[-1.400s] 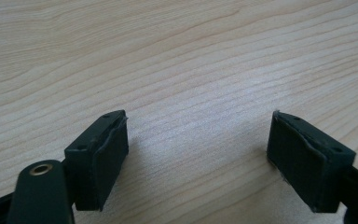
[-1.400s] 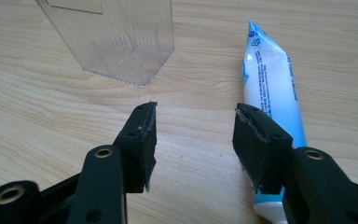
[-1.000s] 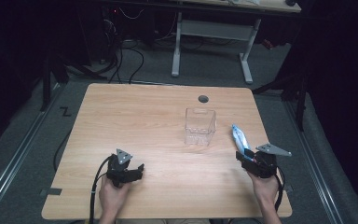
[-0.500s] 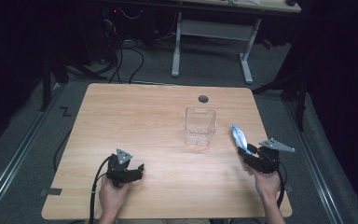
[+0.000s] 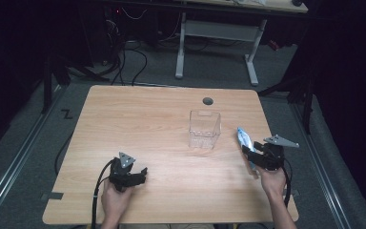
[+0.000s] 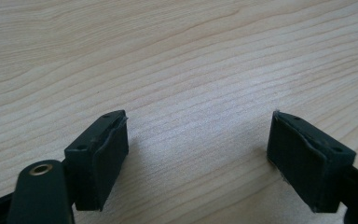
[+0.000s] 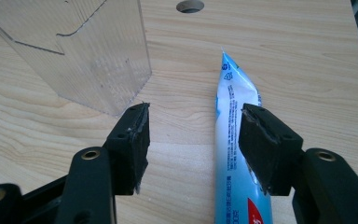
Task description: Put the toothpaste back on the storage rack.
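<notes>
Our right tongs [image 7: 193, 140] have just been opening — the jaws stand wide, the blue-and-white tube [image 7: 235, 154] lying flat on the bench [image 5: 138, 119] against the right-hand jaw, ungripped. Just beside it stands the clear box [image 5: 204, 129]. Our left tongs [image 6: 198, 158] gape wide — nothing between them.
</notes>
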